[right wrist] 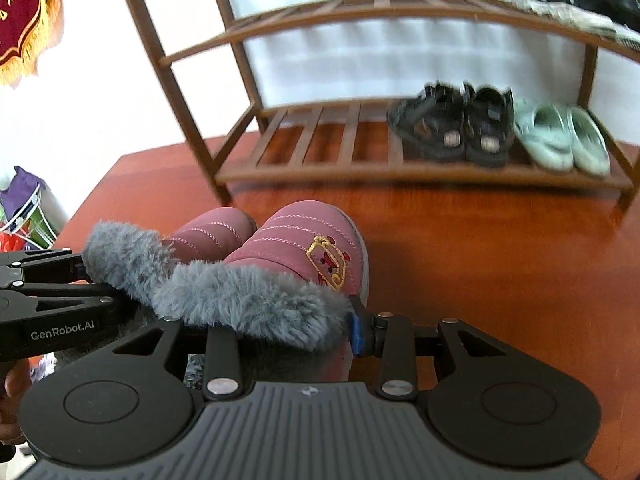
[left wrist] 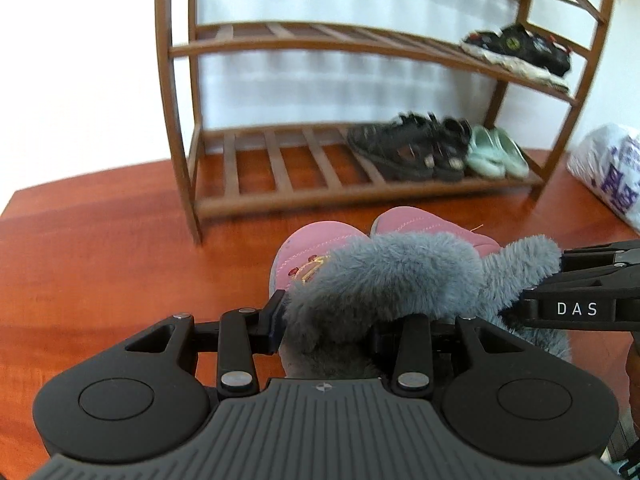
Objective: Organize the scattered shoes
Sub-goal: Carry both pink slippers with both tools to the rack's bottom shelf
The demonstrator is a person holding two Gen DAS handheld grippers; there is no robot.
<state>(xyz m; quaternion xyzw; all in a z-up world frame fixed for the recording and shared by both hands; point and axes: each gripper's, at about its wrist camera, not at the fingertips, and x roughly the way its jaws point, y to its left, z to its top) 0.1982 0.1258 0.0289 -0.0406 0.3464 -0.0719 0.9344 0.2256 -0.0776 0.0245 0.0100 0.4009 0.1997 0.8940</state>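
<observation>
The left gripper (left wrist: 324,320) is pinching the grey fur collar of the left pink shoe (left wrist: 308,256), at lower centre of the left wrist view. The right gripper (right wrist: 272,328) is pinching the fur collar of the right pink shoe (right wrist: 304,248), at centre of the right wrist view. Both shoes are sitting side by side above the red-brown floor (left wrist: 100,272). The wooden shoe rack (left wrist: 280,164) is standing in the upper frame, carrying black sandals (left wrist: 408,148) and green clogs (left wrist: 496,152) on the lowest shelf.
</observation>
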